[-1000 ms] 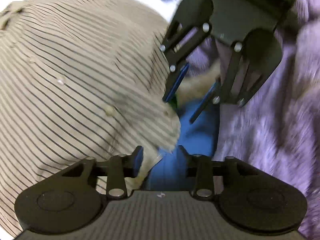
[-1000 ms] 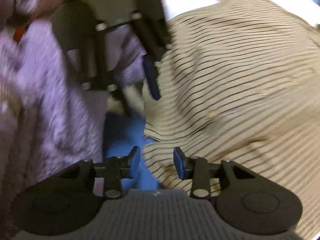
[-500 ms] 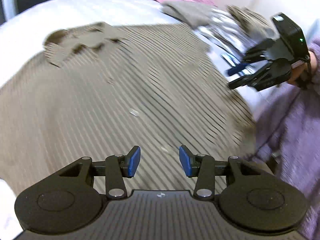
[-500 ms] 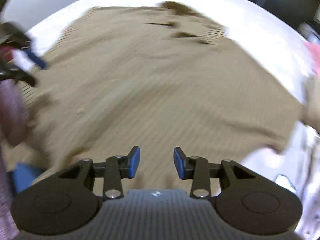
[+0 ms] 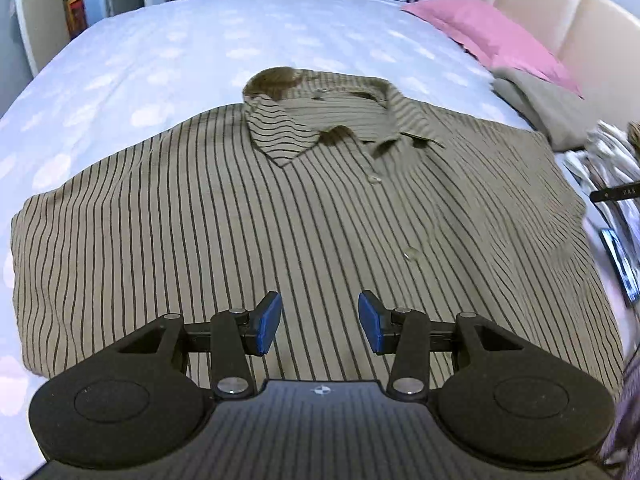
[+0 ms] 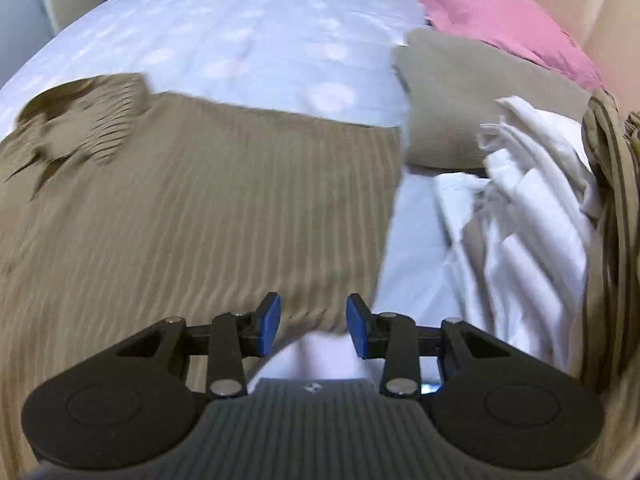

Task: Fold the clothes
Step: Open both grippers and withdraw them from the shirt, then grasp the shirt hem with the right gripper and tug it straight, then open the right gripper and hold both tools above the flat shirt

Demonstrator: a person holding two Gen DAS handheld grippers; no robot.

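Note:
A tan shirt with dark stripes (image 5: 280,208) lies spread flat on the bed, collar (image 5: 316,120) at the far side, buttons down its front. My left gripper (image 5: 319,323) hovers open above the shirt's near hem, nothing between its blue pads. In the right wrist view the same shirt (image 6: 192,208) looks blurred. My right gripper (image 6: 313,325) is open over the shirt's right edge, empty. A dark sliver of the right gripper (image 5: 616,193) shows at the right edge of the left wrist view.
The white bed sheet (image 5: 192,40) spreads beyond the shirt. A pink pillow (image 6: 492,16) lies at the far right. A folded tan garment (image 6: 452,92), crumpled white cloth (image 6: 532,200) and a striped piece (image 6: 612,220) pile up to the right. A dark flat device (image 5: 620,266) lies nearby.
Both grippers have let go of the shirt's hem near the person and pulled back and up. The shirt now lies flat; the right gripper has swung towards the shirt's right edge.

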